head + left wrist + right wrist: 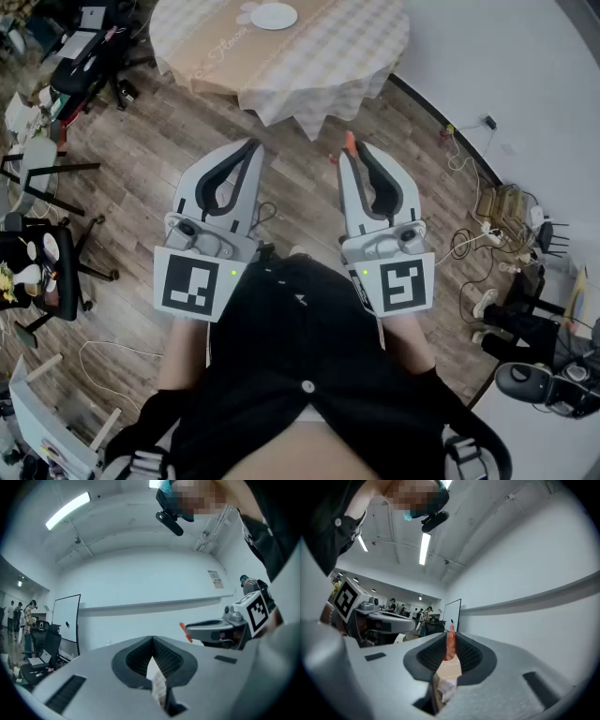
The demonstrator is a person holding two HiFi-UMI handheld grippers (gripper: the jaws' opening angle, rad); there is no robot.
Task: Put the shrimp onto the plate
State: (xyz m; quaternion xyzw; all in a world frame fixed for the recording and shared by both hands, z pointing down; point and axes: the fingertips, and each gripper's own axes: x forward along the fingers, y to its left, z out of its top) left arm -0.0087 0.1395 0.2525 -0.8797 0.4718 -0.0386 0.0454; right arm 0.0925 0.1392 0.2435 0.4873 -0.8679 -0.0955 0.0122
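My right gripper is clamped on the shrimp — its orange body stands pinched between the jaw tips and pokes out a little past them. My left gripper has its jaws pressed together with nothing between them. I hold both side by side in front of me, over the wooden floor. The white plate sits on the round table with the checked cloth — well apart from the shrimp.

A cloth-covered round table stands on wood-plank floor beside a white wall, under strip lights.
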